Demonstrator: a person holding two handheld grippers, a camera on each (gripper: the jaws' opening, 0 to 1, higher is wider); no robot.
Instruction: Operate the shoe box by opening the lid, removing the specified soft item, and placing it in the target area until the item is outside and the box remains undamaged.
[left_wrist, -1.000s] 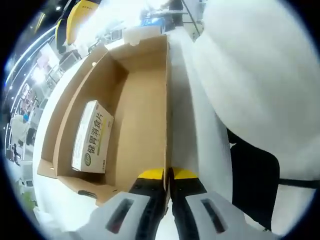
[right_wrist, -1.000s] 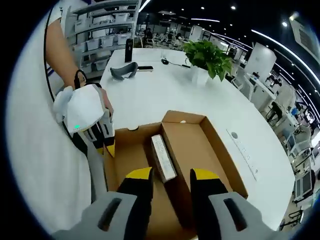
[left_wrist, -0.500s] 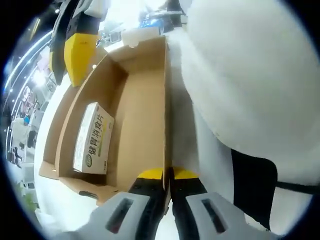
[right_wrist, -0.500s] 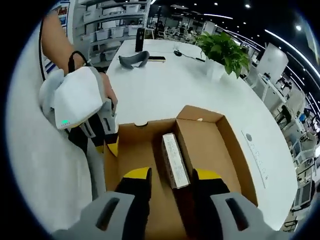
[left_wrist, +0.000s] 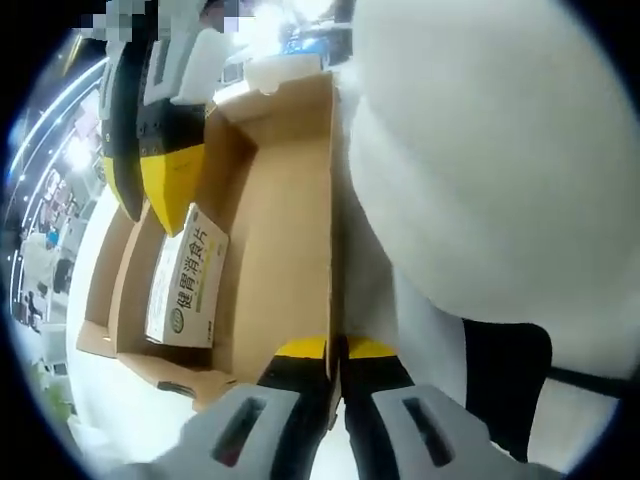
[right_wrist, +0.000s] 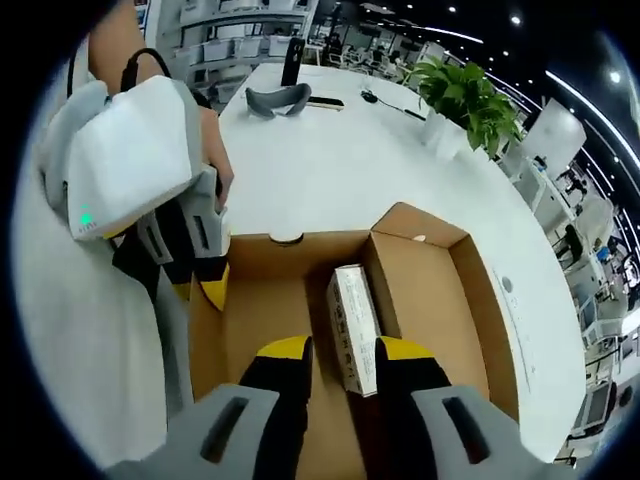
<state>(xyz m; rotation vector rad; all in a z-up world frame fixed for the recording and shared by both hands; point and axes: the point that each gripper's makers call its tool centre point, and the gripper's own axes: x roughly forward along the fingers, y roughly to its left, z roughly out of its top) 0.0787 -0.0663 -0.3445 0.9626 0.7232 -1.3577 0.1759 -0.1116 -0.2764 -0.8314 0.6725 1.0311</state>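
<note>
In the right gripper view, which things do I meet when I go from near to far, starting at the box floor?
Carton → box wall → grey headset → dark bottle

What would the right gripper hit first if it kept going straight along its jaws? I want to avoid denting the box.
Probably the cardboard floor of the open shoe box, just beside the small carton. The right gripper points down into it; depth is unclear.

small carton (right_wrist: 352, 330) lower end hidden behind right tool (right_wrist: 338, 362), probably.
</note>
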